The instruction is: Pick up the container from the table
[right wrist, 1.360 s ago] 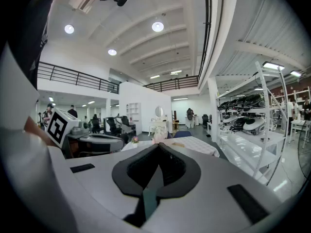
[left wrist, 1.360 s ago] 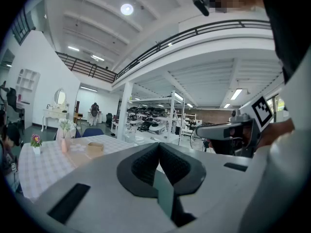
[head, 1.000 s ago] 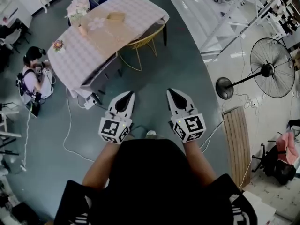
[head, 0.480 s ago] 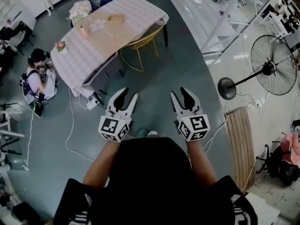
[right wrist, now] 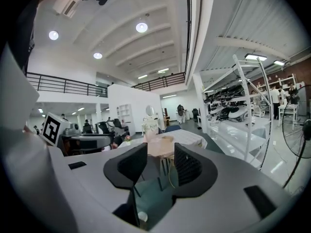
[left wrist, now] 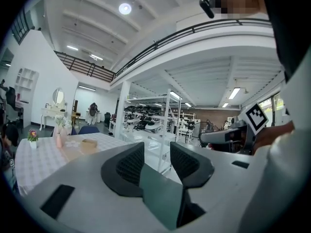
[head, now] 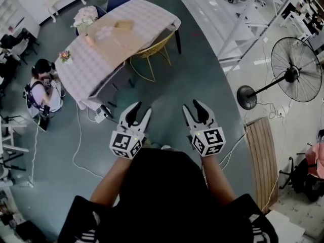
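Note:
The container is a small tan box lying on the far part of a long table with a checked cloth, well ahead of me across the floor. It also shows small in the left gripper view and the right gripper view. My left gripper is held in the air in front of me. Its jaws are opening and nothing is between them. My right gripper hangs beside it, open and empty. Both point toward the table, far short of it.
On the table stand a vase of pale flowers, a pink cup and a small flower pot. A yellow wire chair stands at its near side. A person sits on the floor at left. A standing fan and white racks stand at right.
Both grippers went from shut to open. They have drifted a little closer to me in the head view, and the table sits slightly higher in it.

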